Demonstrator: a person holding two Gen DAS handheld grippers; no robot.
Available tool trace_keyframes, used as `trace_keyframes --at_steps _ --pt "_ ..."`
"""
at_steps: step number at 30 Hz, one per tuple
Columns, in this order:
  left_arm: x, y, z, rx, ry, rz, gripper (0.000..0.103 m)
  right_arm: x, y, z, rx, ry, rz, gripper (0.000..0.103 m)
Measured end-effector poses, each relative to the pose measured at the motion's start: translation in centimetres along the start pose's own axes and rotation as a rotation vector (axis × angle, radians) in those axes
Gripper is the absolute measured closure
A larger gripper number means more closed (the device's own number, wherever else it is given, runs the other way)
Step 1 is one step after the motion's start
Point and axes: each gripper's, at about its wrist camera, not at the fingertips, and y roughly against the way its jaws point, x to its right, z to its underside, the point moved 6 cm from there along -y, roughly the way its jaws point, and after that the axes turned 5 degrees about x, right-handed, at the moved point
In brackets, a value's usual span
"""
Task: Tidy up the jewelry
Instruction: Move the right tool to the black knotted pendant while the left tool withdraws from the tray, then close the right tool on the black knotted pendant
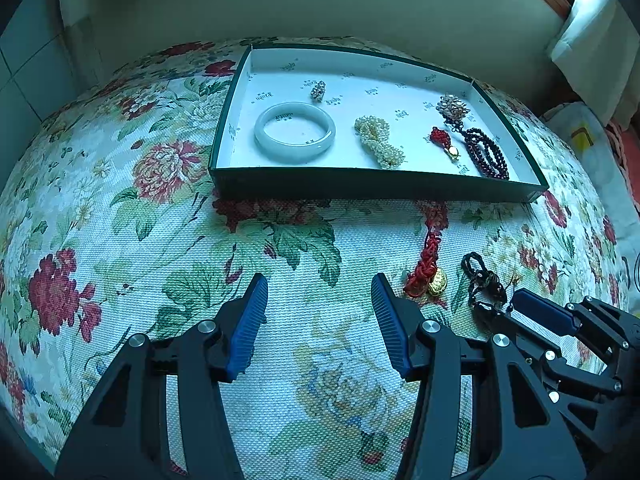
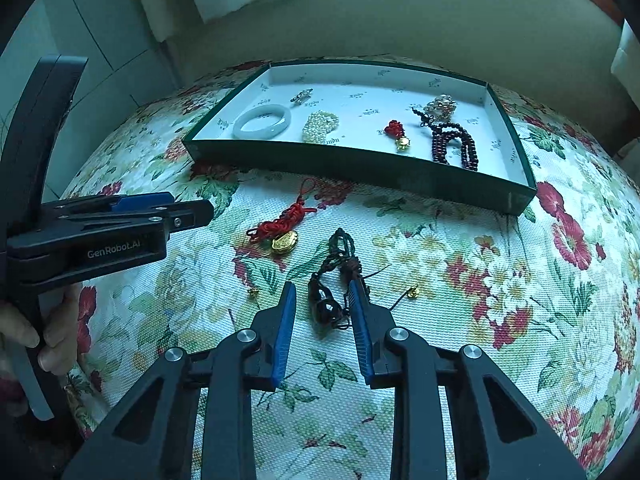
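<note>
Two grippers low over the flowered cloth (image 2: pixel 460 280). Right gripper (image 2: pixel 322 300): blue-padded fingers (image 2: pixel 285 332) parted, straddling a dark corded pendant (image 2: pixel 326 304) that lies on the cloth between them. Right-hand pad looks to touch the cord's edge; left-hand pad stands clear of it. Nothing gripped. Cord's loop end points away toward the tray. From the left wrist view the same pendant (image 1: pixel 482 280) sits at the tips of the right gripper (image 1: pixel 505 306).

Left gripper (image 1: pixel 319 294): fingers (image 1: pixel 248 324) spread wide, nothing between them but bare cloth. A hand (image 2: pixel 44 332) holds its handle at the frame edge; body reads "GenRobot.AI".

Just left of the dark pendant, apart from it: a red knotted charm (image 2: pixel 280 224) with a gold piece at its near end, lying loose on the cloth. Two small gold bits (image 2: pixel 413 291) also on the cloth either side of the right gripper; too small to identify.

Farther back, a shallow green tray (image 1: pixel 376 188) with white printed lining. Inside, left to right: pale jade bangle (image 1: pixel 295 132), small sparkly brooch (image 1: pixel 318 90) behind it, bundle of pearl strands (image 1: pixel 378 140), small red knot with gold charm (image 1: pixel 443 141), dark red bead string (image 1: pixel 486 152) with a crystal cluster (image 1: pixel 453 105) at its far end. Items lie apart, except the beads and cluster, which join.
</note>
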Motion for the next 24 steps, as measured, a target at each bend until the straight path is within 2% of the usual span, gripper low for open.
trace_keyframes --at_steps 12,15,24 --pt "0.0 -0.5 0.2 -0.012 -0.003 0.004 0.050 -0.4 -1.7 0.6 -0.043 0.017 -0.017 0.077" --pt "0.1 -0.7 0.3 -0.015 -0.003 0.005 0.050 -0.3 -1.8 0.6 -0.042 0.031 -0.005 0.086" --pt "0.8 -0.7 0.5 -0.020 -0.013 0.015 0.050 0.1 -1.3 0.6 -0.031 0.021 0.003 0.086"
